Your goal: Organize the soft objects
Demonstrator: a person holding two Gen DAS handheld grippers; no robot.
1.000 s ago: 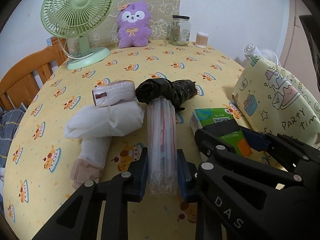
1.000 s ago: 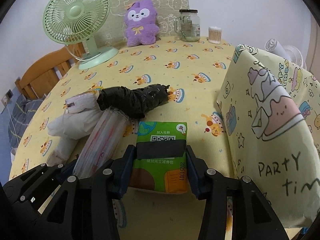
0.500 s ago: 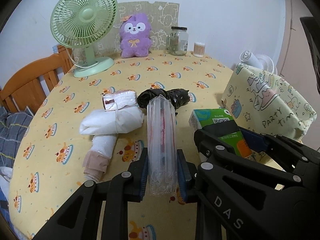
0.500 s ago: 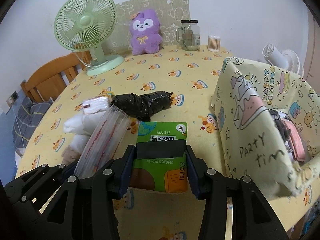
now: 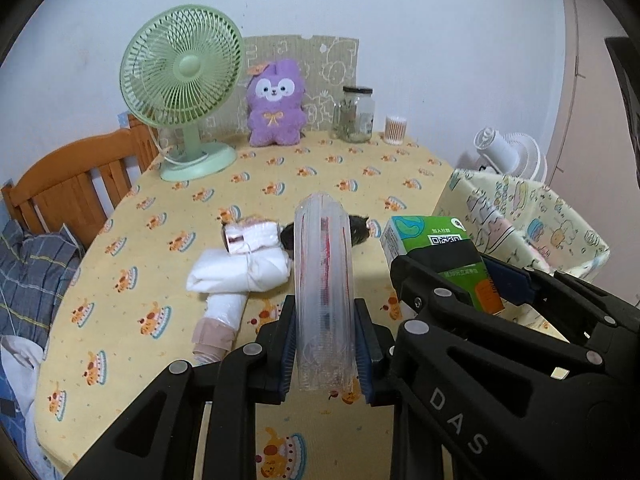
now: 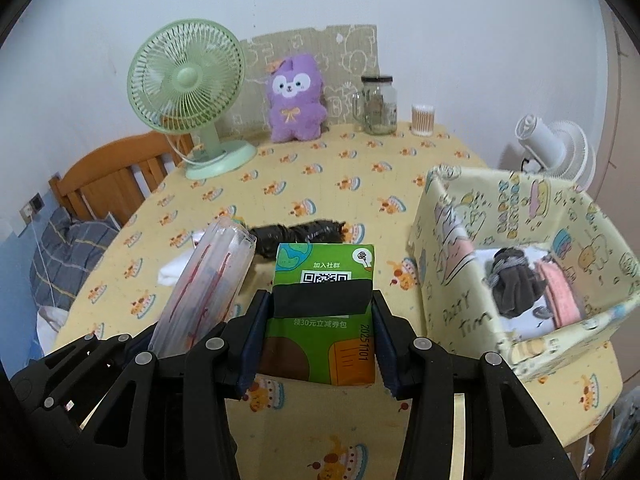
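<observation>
My left gripper is shut on a clear plastic packet with red lines, held above the table; the same clear packet shows at the left of the right wrist view. My right gripper is shut on a green tissue pack, also lifted; this green tissue pack appears at the right of the left wrist view. On the yellow tablecloth lie a white folded bundle, a small wrapped roll, a beige-tipped roll and a black bundle.
A fabric storage box printed with cartoons stands at the right, holding a dark sock bundle and pink cloth. At the table's back stand a green fan, a purple plush toy, a glass jar and a cotton swab tub. A wooden chair is at the left.
Both grippers have risen and drawn back from the table with their packets. The items on the cloth look smaller and the inside of the fabric box has come into view.
</observation>
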